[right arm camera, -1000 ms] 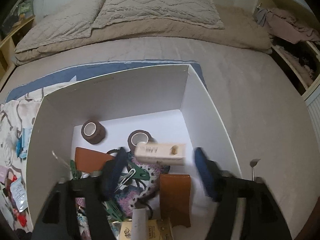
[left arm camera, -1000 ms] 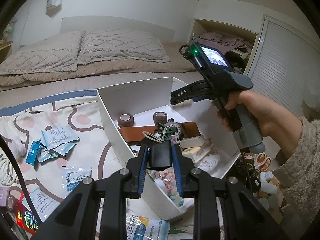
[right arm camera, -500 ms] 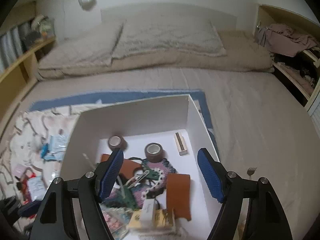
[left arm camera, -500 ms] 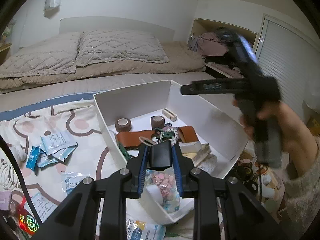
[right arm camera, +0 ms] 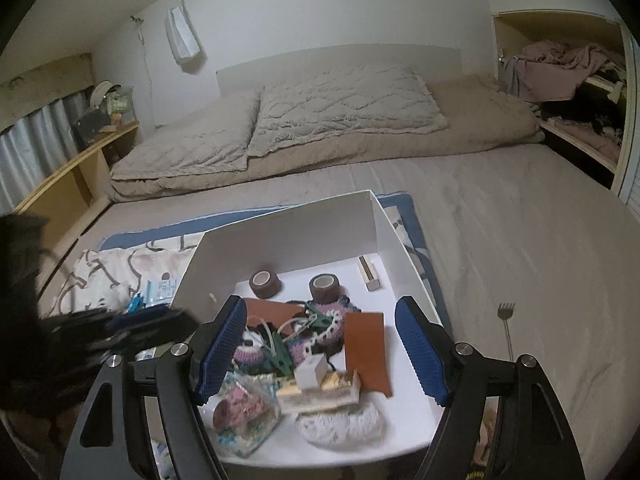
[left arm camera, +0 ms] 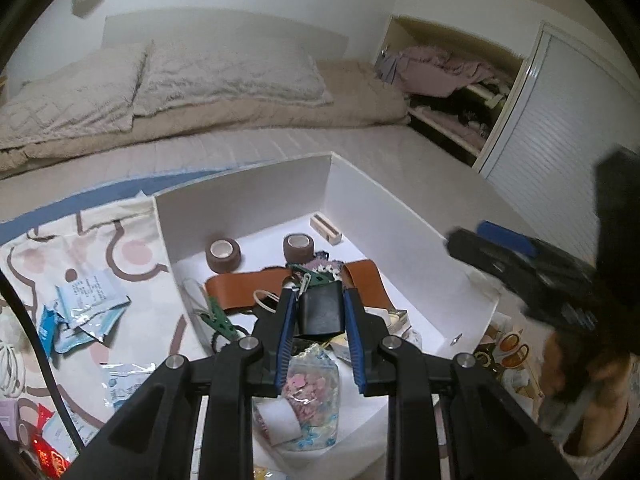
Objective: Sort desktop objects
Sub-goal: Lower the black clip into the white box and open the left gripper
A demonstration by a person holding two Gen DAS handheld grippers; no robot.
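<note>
A white open box point(left arm camera: 248, 200) point(right arm camera: 288, 220) sits on the bed. It holds two brown tape rolls point(left arm camera: 224, 254) point(right arm camera: 265, 283), brown leather pieces point(left arm camera: 244, 288) point(right arm camera: 366, 350), a small wooden block point(left arm camera: 326, 229) point(right arm camera: 369, 273), green clips and crochet pieces. My left gripper point(left arm camera: 320, 312) is shut on a small black box point(left arm camera: 321, 311), held above the box's near part. My right gripper point(right arm camera: 320, 354) is open and empty, above the box's near edge. It also shows blurred at the right of the left wrist view point(left arm camera: 520, 256).
Blue-and-white sachets point(left arm camera: 86, 300) and a white cable point(left arm camera: 10, 368) lie on a patterned cloth point(left arm camera: 48, 256) left of the box. Scissors and small items point(left arm camera: 508, 344) lie right of it. A metal fork point(right arm camera: 507, 328) lies on the sheet. Pillows point(right arm camera: 312, 120) are at the back.
My right gripper dropped the wooden block into the box's far right corner, then pulled back and up, open. My left gripper kept hold of the black box and rose slightly.
</note>
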